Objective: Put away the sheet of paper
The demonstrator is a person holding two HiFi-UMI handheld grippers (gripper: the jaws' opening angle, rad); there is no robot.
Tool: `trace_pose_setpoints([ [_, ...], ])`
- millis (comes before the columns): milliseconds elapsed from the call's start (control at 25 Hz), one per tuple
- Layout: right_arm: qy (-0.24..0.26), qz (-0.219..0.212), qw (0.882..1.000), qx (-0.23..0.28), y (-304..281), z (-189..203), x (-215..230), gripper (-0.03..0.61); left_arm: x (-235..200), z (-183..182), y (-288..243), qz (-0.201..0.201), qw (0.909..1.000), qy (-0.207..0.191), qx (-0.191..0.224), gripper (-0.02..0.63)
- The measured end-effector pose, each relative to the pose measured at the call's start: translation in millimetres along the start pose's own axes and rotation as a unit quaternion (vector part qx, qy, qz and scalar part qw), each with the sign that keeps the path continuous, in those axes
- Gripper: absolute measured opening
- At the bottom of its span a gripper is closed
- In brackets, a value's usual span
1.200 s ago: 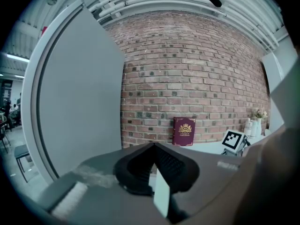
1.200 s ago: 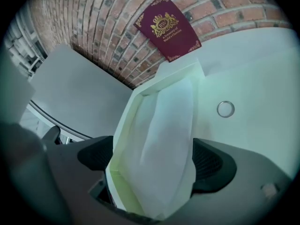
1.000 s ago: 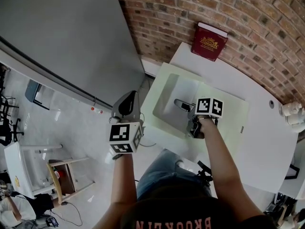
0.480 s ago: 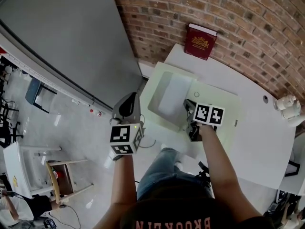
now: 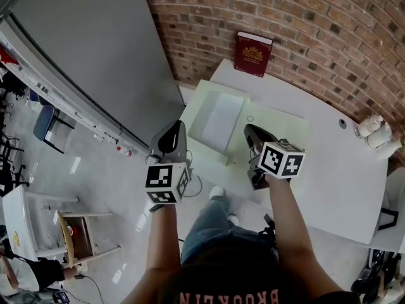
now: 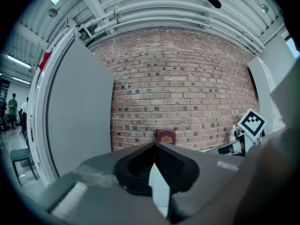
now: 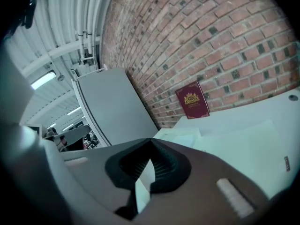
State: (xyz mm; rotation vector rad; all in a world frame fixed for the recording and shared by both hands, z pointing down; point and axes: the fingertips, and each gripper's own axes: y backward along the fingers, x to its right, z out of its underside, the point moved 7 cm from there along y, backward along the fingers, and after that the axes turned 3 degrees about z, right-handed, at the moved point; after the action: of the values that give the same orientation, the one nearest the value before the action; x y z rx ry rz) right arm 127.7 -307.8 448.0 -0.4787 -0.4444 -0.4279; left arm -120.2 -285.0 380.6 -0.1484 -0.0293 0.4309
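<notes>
on green mat [image 5: 281,130], sheet of paper [image 5: 218,120] lies near right claw [image 5: 249,130], untouched; left claw [image 5: 171,132] off table [image 5: 332,166]; both closed, empty.

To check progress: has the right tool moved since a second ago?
Yes. The right tool has drawn back off the sheet of paper, farther from the red book, toward the person.
</notes>
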Motion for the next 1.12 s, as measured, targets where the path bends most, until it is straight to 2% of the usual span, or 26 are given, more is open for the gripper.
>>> trace_pose_setpoints([
  [280,0.059,0.004,0.994,0.088,67.4,-14.9,-14.1,0.002,37.2,-10.9,19.8,0.01,0.9996,-0.013,0.021,0.0],
  [520,0.117,0.014,0.98,0.158,125.4,-30.2,-28.4,0.002,60.6,-23.9,40.7,0.011,0.9988,-0.018,0.043,0.0],
  [880,0.195,0.025,0.959,0.204,169.0,-43.1,-55.3,0.002,70.9,-37.9,64.1,0.008,0.9975,-0.021,0.067,0.0],
  [1120,0.214,0.043,0.949,0.227,183.1,-52.4,-63.7,0.002,63.1,-48.7,64.0,0.01,0.9967,-0.02,0.077,0.0],
])
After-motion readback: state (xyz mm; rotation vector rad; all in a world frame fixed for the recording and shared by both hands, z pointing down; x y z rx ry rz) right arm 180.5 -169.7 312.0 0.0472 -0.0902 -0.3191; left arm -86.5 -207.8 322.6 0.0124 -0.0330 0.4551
